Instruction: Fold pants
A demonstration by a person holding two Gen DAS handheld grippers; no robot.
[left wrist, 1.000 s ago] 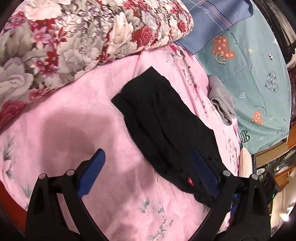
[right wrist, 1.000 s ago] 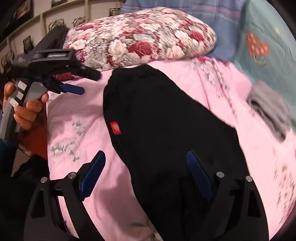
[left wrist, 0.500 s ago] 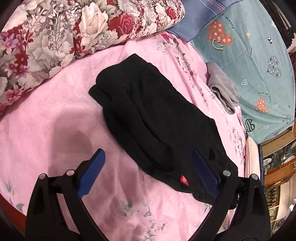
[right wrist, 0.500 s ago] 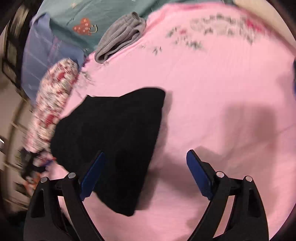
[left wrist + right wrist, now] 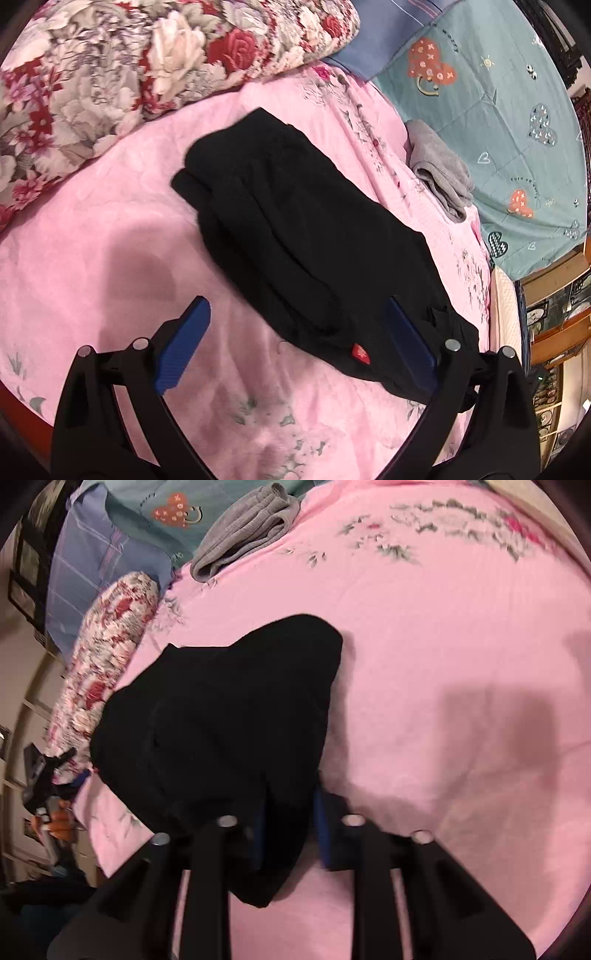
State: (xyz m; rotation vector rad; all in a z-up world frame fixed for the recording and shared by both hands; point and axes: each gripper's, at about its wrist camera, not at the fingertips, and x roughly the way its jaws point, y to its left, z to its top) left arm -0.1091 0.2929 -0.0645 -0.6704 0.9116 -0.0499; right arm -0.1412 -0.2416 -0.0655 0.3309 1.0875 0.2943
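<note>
Black pants (image 5: pixel 295 221) lie folded lengthwise on a pink sheet (image 5: pixel 110 240), a small red label (image 5: pixel 361 354) at the near end. My left gripper (image 5: pixel 295 314) hovers open over that near end, and its right finger (image 5: pixel 406 343) is above the cloth. In the right wrist view the pants (image 5: pixel 221 720) reach down between the blue pads. My right gripper (image 5: pixel 290 805) is closing on that corner, and black cloth fills the gap between the pads. The left gripper (image 5: pixel 40 775) and the hand that holds it show at the far left edge.
A grey folded garment (image 5: pixel 439 177) lies at the seam between the pink sheet and a teal heart-print sheet (image 5: pixel 498 110). A floral quilt (image 5: pixel 129 74) is piled behind the pants, with a blue pillow (image 5: pixel 376 33) beside it. Bare pink sheet (image 5: pixel 443 664) spreads right of the pants.
My right gripper swung round to the other end of the pants and rolled. Its jaws went from wide apart to narrow around the corner of the cloth. The left gripper shifted only slightly.
</note>
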